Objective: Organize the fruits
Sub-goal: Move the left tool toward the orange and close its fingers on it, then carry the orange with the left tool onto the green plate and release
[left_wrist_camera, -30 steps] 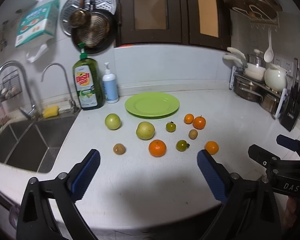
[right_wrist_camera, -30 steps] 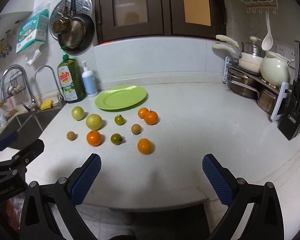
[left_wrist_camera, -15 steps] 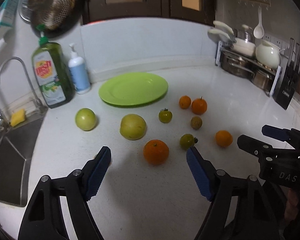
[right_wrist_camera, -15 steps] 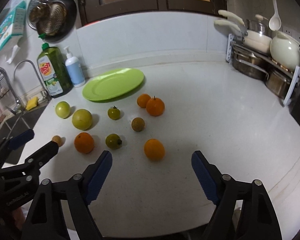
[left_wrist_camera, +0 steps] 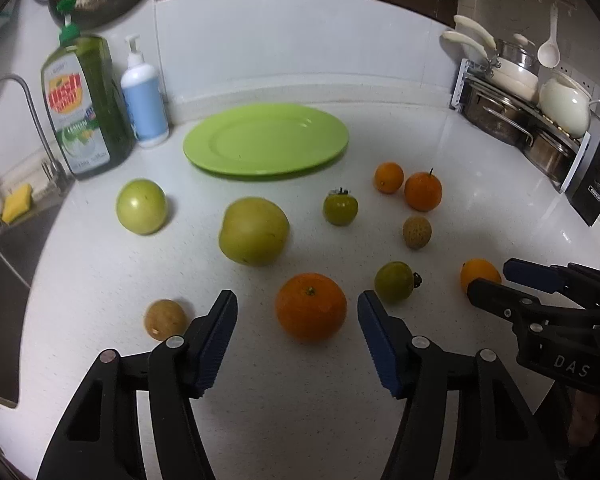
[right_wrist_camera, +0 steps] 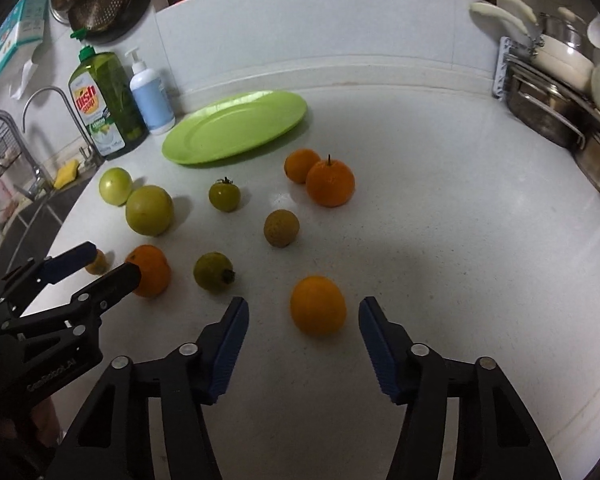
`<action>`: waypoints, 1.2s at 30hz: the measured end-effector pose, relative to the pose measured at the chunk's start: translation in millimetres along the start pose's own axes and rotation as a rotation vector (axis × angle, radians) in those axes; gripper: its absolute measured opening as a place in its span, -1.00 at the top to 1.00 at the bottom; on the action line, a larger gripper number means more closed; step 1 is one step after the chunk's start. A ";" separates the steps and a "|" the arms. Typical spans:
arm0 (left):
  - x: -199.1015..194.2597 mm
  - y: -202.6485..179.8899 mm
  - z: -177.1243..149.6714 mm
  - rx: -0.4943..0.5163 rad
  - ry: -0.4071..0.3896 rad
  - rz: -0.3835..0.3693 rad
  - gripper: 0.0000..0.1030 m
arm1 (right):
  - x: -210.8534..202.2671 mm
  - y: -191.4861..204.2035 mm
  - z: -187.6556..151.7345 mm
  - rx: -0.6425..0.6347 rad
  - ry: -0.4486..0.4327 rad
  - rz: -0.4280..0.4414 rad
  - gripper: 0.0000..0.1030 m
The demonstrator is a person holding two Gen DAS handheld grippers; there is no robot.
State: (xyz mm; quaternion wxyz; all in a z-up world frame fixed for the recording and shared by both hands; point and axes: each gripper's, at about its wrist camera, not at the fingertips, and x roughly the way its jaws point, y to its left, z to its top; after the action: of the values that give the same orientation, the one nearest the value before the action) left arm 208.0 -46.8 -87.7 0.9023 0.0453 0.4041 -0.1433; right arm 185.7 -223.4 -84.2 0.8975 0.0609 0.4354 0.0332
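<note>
Near counter's front edge | left gripper closing around orange, untouched | right gripper likewise, tangerine | firm, round, rolls; grip widest middle.

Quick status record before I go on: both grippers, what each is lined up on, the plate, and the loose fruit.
left gripper: fingers open, have just been closing; large orange sits between them, untouched
right gripper: fingers open, have just been closing; small orange between them, untouched
green plate: on the counter, no fruit on it
loose fruit: all ten pieces on the white counter
soap bottles: green dish soap beside white pump bottle, left of the plate
</note>
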 end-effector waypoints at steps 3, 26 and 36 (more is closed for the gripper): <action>5.7 -0.3 -0.2 -0.002 0.017 -0.003 -0.14 | 7.3 -2.1 2.1 0.001 0.022 0.012 -0.01; 20.1 -1.0 3.8 0.022 0.045 -0.046 0.19 | 17.1 -0.9 7.0 -0.015 0.071 0.017 0.34; 4.2 2.9 15.4 0.020 0.005 -0.054 0.19 | 7.9 10.8 17.6 -0.040 0.036 0.049 0.34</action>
State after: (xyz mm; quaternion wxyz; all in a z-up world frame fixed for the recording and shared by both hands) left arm 222.5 -48.1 -80.6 0.8966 0.0437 0.4060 -0.1716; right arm 204.3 -213.2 -78.1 0.8895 0.0532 0.4493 0.0648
